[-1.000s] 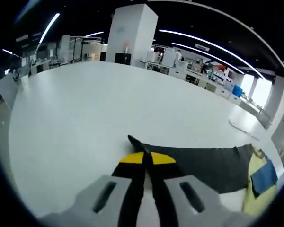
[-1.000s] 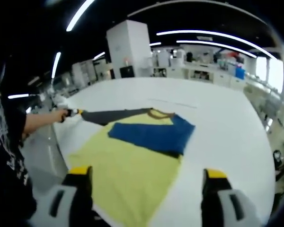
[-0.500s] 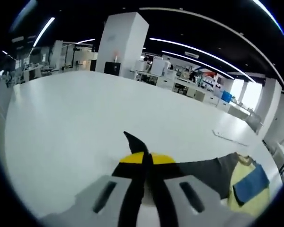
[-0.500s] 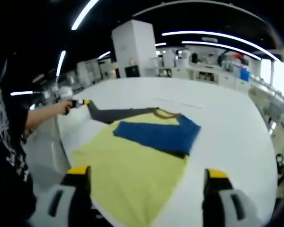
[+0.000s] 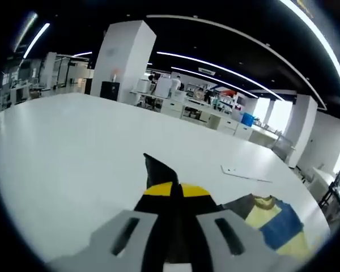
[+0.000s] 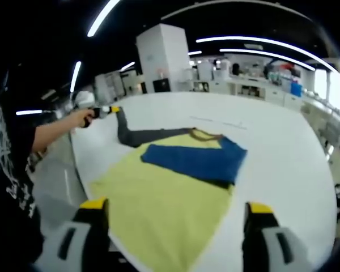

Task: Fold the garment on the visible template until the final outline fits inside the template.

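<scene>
While the wide white table [image 6: 283,147] spread out ahead of both tools, the room behind it was a dim open hall with long ceiling light strips [image 5: 215,59], a white square pillar [image 5: 122,59] and rows of benches along the far side; a thin pale strip [image 5: 243,173] lay flat on the table ahead and to the right of the left gripper [image 5: 171,190]. The template itself could not be made out on the white top; the near hem of the garment [image 6: 170,198] ran under the bottom edge of the right gripper view, and the garment's right part was cut off in the left gripper view. The garment lay spread just ahead of the right gripper [image 6: 173,212], between its two jaw tips; it was yellow, with a blue sleeve [image 6: 195,161] folded across its upper part and a dark grey sleeve [image 6: 141,135] drawn out and upward to the left; the right gripper's jaws stood wide apart, holding nothing. The left gripper was clenched on the tip of the dark grey sleeve, a black point of cloth poking up past its yellow pads; a person's hand [image 6: 82,118] held it at the far left of the right gripper view.
</scene>
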Demonstrator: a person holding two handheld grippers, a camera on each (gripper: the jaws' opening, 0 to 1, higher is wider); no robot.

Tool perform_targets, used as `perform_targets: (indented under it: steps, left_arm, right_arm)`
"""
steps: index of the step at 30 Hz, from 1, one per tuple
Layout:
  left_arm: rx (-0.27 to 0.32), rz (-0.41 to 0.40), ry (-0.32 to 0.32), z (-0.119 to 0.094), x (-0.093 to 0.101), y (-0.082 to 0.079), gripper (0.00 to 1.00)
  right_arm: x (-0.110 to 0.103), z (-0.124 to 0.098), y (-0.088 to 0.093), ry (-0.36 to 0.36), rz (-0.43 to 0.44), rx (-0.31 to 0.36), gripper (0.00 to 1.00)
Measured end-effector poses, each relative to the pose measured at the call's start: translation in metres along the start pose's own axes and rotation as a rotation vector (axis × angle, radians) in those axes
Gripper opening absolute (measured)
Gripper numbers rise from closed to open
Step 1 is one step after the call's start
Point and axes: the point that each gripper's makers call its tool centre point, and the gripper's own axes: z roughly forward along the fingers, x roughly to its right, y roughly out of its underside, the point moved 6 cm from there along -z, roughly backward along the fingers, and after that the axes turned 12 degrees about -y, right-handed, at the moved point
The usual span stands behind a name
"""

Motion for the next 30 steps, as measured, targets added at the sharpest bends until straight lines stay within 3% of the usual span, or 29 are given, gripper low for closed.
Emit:
perform_targets:
  steps: [7,11,20,30]
  left_arm:
    - [-0.007,0.02,0.092,-0.004,0.038,-0.001,0.0]
    - [-0.009,0.01,0.131,0.003,0.04,-0.005,0.0]
    - [-0.021,-0.026,0.203,0.005,0.069,-0.009,0.0]
    - [-0.019,-0.036,0.292,0.003,0.121,-0.009,0.0]
  right_arm:
    - [-0.008,0.003,-0.001,-0.011,0.008,0.013,0.99]
    - [-0.01,0.003,0.0,-0.015,0.0,0.004,0.99]
    - [-0.008,0.002,-0.001,-0.003,0.002,0.025,0.99]
    - [-0.007,0.002,0.002,0.0,0.011,0.021,0.99]
